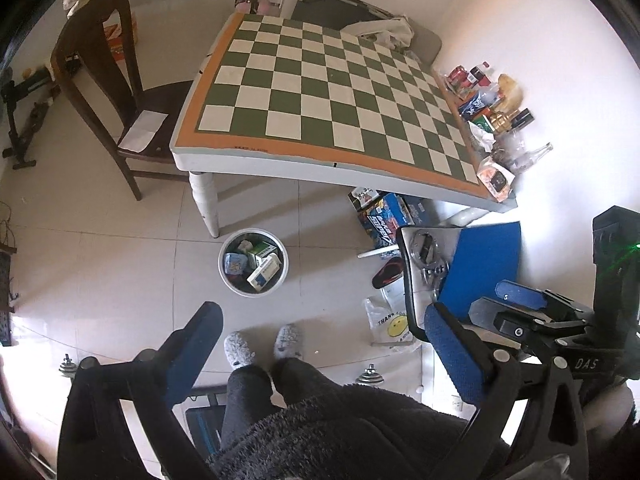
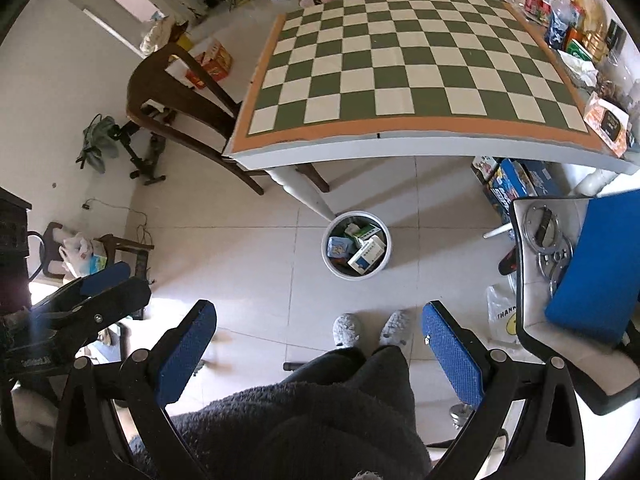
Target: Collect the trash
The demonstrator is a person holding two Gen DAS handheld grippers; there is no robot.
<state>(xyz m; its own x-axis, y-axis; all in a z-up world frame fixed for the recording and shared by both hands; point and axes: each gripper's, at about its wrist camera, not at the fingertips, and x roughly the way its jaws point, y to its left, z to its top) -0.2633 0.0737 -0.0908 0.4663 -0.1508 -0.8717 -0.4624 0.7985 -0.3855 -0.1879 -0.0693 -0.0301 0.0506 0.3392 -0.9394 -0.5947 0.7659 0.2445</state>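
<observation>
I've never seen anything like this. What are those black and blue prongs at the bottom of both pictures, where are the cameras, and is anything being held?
The prongs are two hand-held grippers, each carried by a person, not a robot. Each has a wide-angle camera looking forward along its two blue-padded fingers. One picture comes from the left gripper, the other from the right gripper. Both are open and hold nothing. You look down on the person's slippers and a white trash bin on the floor, already holding small boxes. Beyond stands a checkered table, its middle bare, with bottles, cans and packets crowded along one edge. A dark wooden chair stands beside it.
</observation>
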